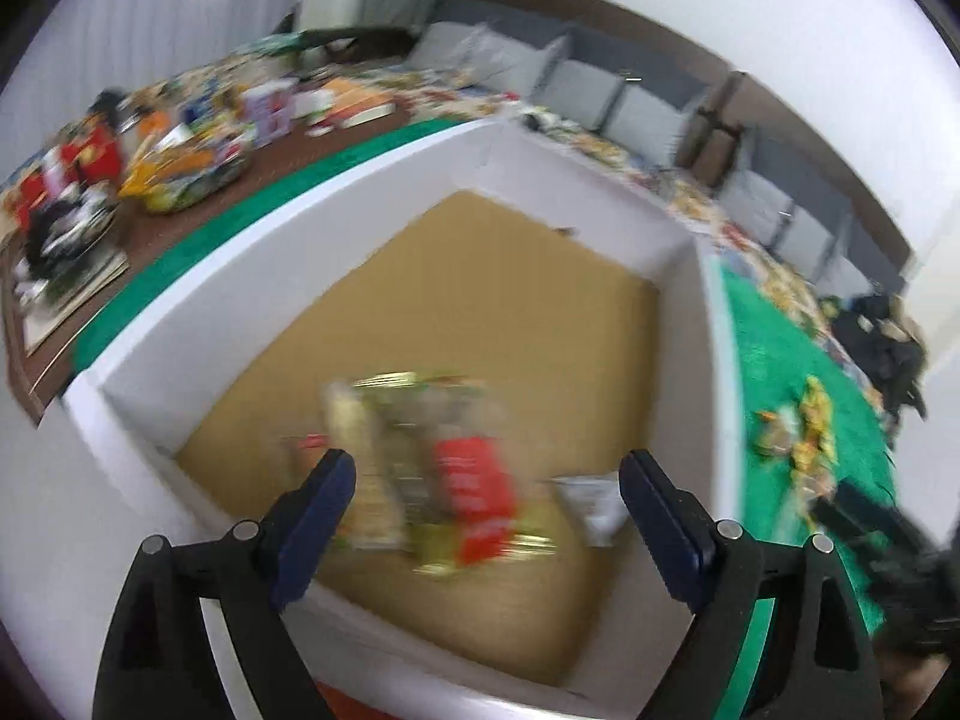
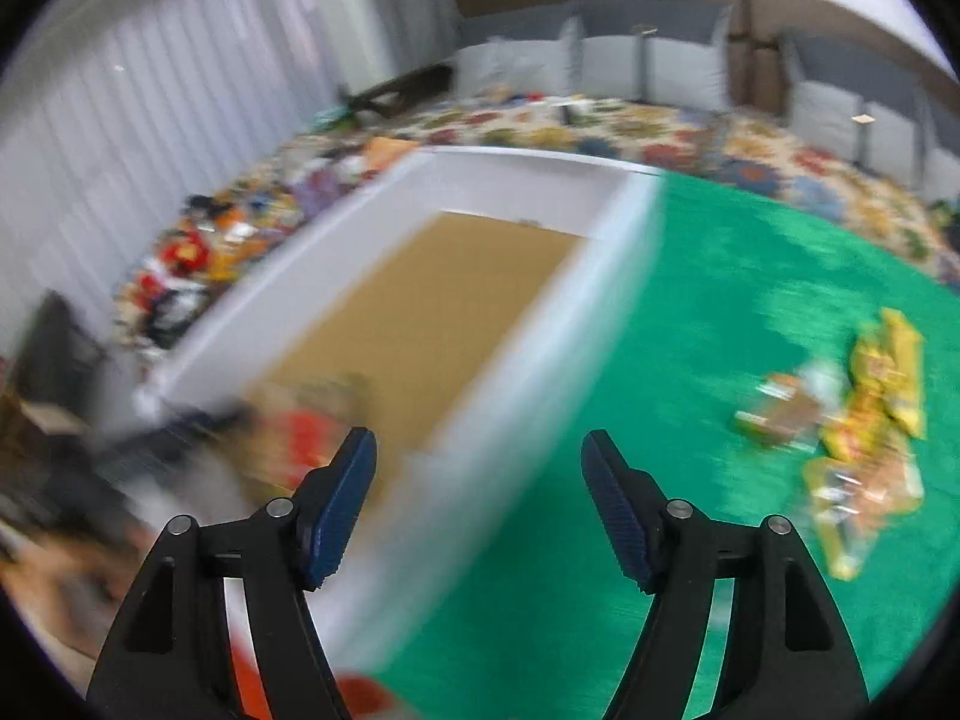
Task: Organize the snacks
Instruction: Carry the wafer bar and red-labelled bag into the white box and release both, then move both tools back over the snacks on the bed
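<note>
The left gripper (image 1: 486, 474) is wide open and holds nothing; it hangs above the white box (image 1: 288, 222). Several blurred snack packets (image 1: 432, 480) lie on the brown floor of this box. The right gripper (image 2: 479, 456) is also open and empty, over the box edge. More snacks (image 2: 858, 420) lie on the green mat (image 2: 720, 300), well apart from the box.

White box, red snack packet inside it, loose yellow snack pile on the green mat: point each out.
white box (image 1: 288, 276): left wrist view, far-left wall.
red snack packet (image 1: 474, 486): left wrist view, red front.
yellow snack pile (image 2: 870, 408): right wrist view, pile's middle.
</note>
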`<state>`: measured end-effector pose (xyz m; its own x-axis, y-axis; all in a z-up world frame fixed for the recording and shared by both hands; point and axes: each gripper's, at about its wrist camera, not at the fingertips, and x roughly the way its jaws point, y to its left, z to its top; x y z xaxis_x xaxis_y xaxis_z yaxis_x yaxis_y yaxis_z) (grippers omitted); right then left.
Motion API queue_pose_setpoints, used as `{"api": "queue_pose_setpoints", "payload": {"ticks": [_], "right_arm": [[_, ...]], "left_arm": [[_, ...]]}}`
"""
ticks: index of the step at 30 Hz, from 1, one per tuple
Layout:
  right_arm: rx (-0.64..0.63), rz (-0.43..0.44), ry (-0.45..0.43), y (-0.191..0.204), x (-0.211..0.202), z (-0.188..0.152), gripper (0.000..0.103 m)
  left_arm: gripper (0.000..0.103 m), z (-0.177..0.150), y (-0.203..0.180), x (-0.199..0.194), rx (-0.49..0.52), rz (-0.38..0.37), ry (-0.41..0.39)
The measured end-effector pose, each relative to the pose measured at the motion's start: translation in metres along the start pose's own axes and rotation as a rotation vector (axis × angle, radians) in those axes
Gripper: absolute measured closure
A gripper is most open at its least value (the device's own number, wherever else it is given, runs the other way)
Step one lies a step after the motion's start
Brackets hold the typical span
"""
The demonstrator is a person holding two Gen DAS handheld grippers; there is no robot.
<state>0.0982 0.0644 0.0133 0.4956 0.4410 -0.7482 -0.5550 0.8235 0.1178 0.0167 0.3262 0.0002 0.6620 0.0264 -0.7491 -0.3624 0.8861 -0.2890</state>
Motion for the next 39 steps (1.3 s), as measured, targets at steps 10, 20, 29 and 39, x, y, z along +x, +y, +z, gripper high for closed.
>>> {"api": "queue_pose_setpoints", "payload": {"ticks": [10,20,29,39], "right_arm": [[0.202,-0.468,0.071,-0.215,-0.041,-0.139,0.028],[0.377,-0.520,0.064,-0.310,-0.052,-0.153,0.028],[0.406,-0.484,0.039,-0.326,-0.045,-0.151,0.013],[0.414,-0.497,0.040,-0.328,-0.046,-0.150,0.014]], "left_arm": [[0.001,-0.072,-0.181,0.022,0.357,-0.247,0.142],[0.001,-0.124,-0.219,0.114,0.440,-0.070,0.226],[0.000,-0.116,-0.215,0.140,0.477,-0.015,0.170],[0.000,-0.116,-0.216,0.144,0.494,-0.024,0.124]]}}
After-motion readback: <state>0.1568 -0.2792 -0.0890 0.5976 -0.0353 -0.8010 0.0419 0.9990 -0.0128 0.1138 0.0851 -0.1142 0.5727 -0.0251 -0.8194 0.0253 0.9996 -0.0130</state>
